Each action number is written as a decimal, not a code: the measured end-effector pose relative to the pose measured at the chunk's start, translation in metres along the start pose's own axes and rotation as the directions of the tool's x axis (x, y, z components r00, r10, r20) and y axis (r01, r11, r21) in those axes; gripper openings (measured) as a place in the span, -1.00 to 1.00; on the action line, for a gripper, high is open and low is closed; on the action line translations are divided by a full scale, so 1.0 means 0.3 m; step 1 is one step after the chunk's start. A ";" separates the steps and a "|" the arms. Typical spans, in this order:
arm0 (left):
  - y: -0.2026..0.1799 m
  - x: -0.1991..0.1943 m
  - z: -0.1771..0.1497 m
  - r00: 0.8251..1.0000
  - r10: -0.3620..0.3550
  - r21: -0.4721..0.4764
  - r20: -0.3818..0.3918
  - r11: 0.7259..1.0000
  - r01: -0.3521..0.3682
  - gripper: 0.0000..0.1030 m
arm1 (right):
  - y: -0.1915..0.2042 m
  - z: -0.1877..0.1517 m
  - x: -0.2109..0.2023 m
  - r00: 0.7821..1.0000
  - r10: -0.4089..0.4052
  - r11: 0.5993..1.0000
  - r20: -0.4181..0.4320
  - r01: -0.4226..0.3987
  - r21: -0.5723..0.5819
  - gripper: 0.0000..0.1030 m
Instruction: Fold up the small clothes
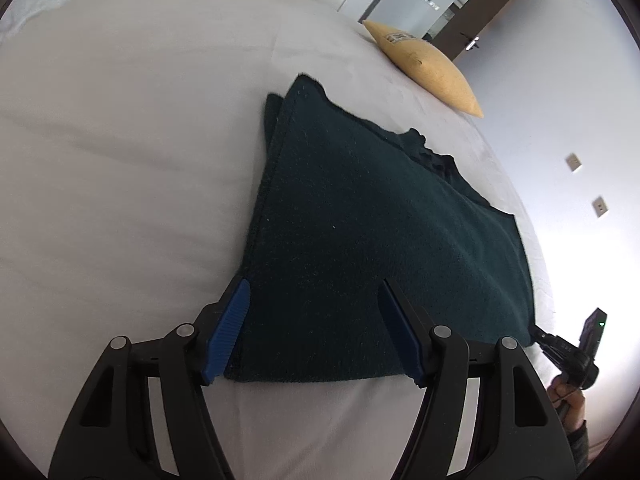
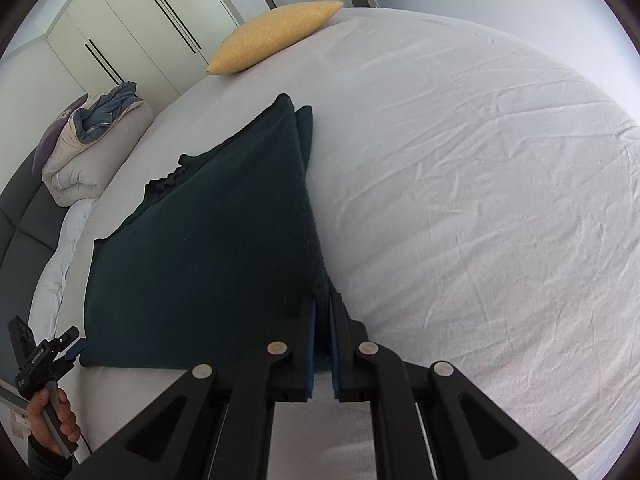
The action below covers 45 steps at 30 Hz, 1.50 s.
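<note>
A dark green garment (image 1: 360,220) lies folded on the white bed sheet (image 1: 120,160); it also shows in the right wrist view (image 2: 208,240). My left gripper (image 1: 314,292) is open, its blue pads (image 1: 230,332) spread over the garment's near left corner. My right gripper (image 2: 322,304) is shut on the garment's near right corner, with the cloth pinched between its blue pads (image 2: 334,352). In the left wrist view the right gripper (image 1: 538,334) touches that corner at the far right. In the right wrist view the left gripper (image 2: 74,344) sits at the garment's other near corner.
A yellow pillow (image 1: 424,64) lies at the bed's far edge, also in the right wrist view (image 2: 276,36). A rolled duvet with clothes on it (image 2: 92,144) sits by the headboard. Wardrobe doors (image 2: 140,28) stand behind. Wrinkled sheet (image 2: 480,200) spreads to the right.
</note>
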<state>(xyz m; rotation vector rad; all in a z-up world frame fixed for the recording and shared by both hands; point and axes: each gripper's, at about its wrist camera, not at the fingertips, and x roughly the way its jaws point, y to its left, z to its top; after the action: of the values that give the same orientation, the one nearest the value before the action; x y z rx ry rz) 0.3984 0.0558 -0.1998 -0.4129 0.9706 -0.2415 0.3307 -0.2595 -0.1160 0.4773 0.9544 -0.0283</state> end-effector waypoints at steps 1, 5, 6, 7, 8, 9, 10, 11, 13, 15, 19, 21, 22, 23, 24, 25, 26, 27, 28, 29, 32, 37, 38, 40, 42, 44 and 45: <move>-0.017 -0.014 0.004 1.000 0.025 0.021 0.012 0.999 -0.025 0.28 | 0.000 0.003 -0.005 1.000 0.002 1.000 0.002 -0.002 0.004 -0.88; -0.137 -0.036 0.036 0.989 0.122 0.185 0.077 0.973 -0.135 0.28 | 0.022 0.027 -0.082 0.994 -0.036 0.999 0.099 0.034 0.016 -0.46; -0.168 -0.034 0.048 0.987 0.128 0.218 0.093 0.965 -0.145 0.28 | 0.037 0.036 -0.104 0.990 -0.031 1.000 0.135 0.030 0.009 -0.46; -0.197 -0.025 0.064 0.985 0.133 0.247 0.109 0.956 -0.157 0.28 | 0.055 0.047 -0.116 0.988 -0.015 1.000 0.155 0.015 0.001 -0.46; -0.218 -0.017 0.080 0.983 0.139 0.266 0.120 0.949 -0.167 0.28 | 0.072 0.055 -0.119 0.987 0.002 1.000 0.162 -0.001 -0.009 -0.46; -0.234 0.000 0.097 0.981 0.148 0.282 0.128 0.943 -0.179 0.28 | 0.105 0.068 -0.113 0.986 0.025 0.999 0.163 -0.020 -0.034 -0.46; -0.245 0.030 0.118 0.978 0.168 0.295 0.126 0.935 -0.199 0.28 | 0.129 0.079 -0.102 0.987 0.032 0.998 0.157 -0.024 -0.052 -0.46; -0.251 0.059 0.132 0.974 0.193 0.309 0.120 0.925 -0.222 0.28 | 0.157 0.090 -0.086 0.988 0.040 0.997 0.146 -0.031 -0.068 -0.46; -0.234 0.124 0.147 0.965 0.245 0.317 0.089 0.912 -0.261 0.28 | 0.217 0.112 -0.045 0.989 0.083 0.992 0.121 -0.071 -0.100 -0.46; -0.171 0.186 0.141 0.963 0.270 0.277 -0.005 0.926 -0.258 0.28 | 0.277 0.129 -0.007 0.988 0.117 0.986 0.104 -0.103 -0.129 -0.46; -0.142 0.169 0.089 0.952 0.305 0.298 -0.004 0.910 -0.290 0.29 | 0.389 0.175 0.115 0.989 0.142 0.974 0.051 -0.130 -0.185 -0.46; -0.136 0.162 0.076 0.949 0.314 0.295 -0.011 0.908 -0.297 0.29 | 0.439 0.196 0.176 0.987 0.160 0.970 0.024 -0.153 -0.189 -0.46; -0.126 0.159 0.076 0.953 0.303 0.278 -0.020 0.917 -0.286 0.29 | 0.458 0.202 0.197 0.986 0.163 0.969 0.019 -0.157 -0.190 -0.46; -0.120 0.157 0.078 0.956 0.293 0.265 -0.024 0.924 -0.276 0.29 | 0.480 0.209 0.219 0.986 0.166 0.968 0.015 -0.160 -0.195 -0.46; -0.117 0.156 0.080 0.957 0.289 0.260 -0.026 0.926 -0.273 0.29 | 0.503 0.216 0.238 0.986 0.168 0.966 0.011 -0.162 -0.200 -0.46; -0.121 0.156 0.079 0.956 0.292 0.262 -0.023 0.925 -0.276 0.30 | 0.522 0.221 0.253 0.985 0.174 0.964 0.008 -0.169 -0.205 -0.46; -0.127 0.156 0.078 0.953 0.301 0.272 -0.017 0.919 -0.286 0.30 | 0.539 0.228 0.266 0.982 0.189 0.961 0.003 -0.184 -0.208 -0.46; -0.131 0.156 0.076 0.951 0.308 0.278 -0.011 0.915 -0.293 0.30 | 0.550 0.233 0.278 0.977 0.213 0.956 -0.002 -0.209 -0.205 -0.46; -0.128 0.157 0.075 0.952 0.307 0.275 -0.010 0.916 -0.293 0.30 | 0.555 0.235 0.287 0.971 0.240 0.951 -0.008 -0.237 -0.199 -0.44; -0.128 0.156 0.070 0.952 0.305 0.271 -0.010 0.917 -0.291 0.30 | 0.552 0.239 0.304 0.961 0.274 0.944 -0.021 -0.273 -0.184 -0.31; -0.125 0.150 0.073 0.953 0.303 0.272 -0.010 0.918 -0.289 0.30 | 0.504 0.239 0.378 0.957 0.284 0.950 -0.063 -0.289 -0.115 -0.07; -0.121 0.138 0.082 0.953 0.301 0.272 -0.007 0.918 -0.288 0.30 | 0.314 0.291 0.390 0.942 0.335 0.940 0.002 -0.335 0.068 -0.62; -0.122 0.137 0.083 0.953 0.302 0.272 -0.006 0.918 -0.289 0.30 | 0.260 0.307 0.379 0.945 0.325 0.936 0.041 -0.327 0.127 -0.67; -0.115 0.135 0.077 0.954 0.301 0.271 -0.005 0.918 -0.289 0.30 | 0.161 0.334 0.353 0.967 0.231 0.937 0.107 -0.251 0.241 -0.75; -0.111 0.139 0.062 0.954 0.300 0.268 -0.005 0.919 -0.288 0.30 | 0.093 0.341 0.302 0.975 0.145 0.929 0.170 -0.194 0.315 -0.79; -0.108 0.137 0.053 0.954 0.299 0.266 -0.003 0.920 -0.287 0.30 | 0.088 0.321 0.233 0.971 0.075 0.932 0.228 -0.150 0.331 -0.54; -0.108 0.135 0.050 0.954 0.299 0.265 -0.001 0.920 -0.288 0.30 | 0.111 0.306 0.210 0.962 0.112 0.935 0.247 -0.186 0.303 -0.54</move>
<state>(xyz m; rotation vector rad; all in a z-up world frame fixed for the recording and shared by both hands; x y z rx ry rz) 0.4326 0.0149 -0.2084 -0.0156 1.0120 -0.1031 0.4465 -0.2552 -0.1088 0.8332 0.6868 -0.1007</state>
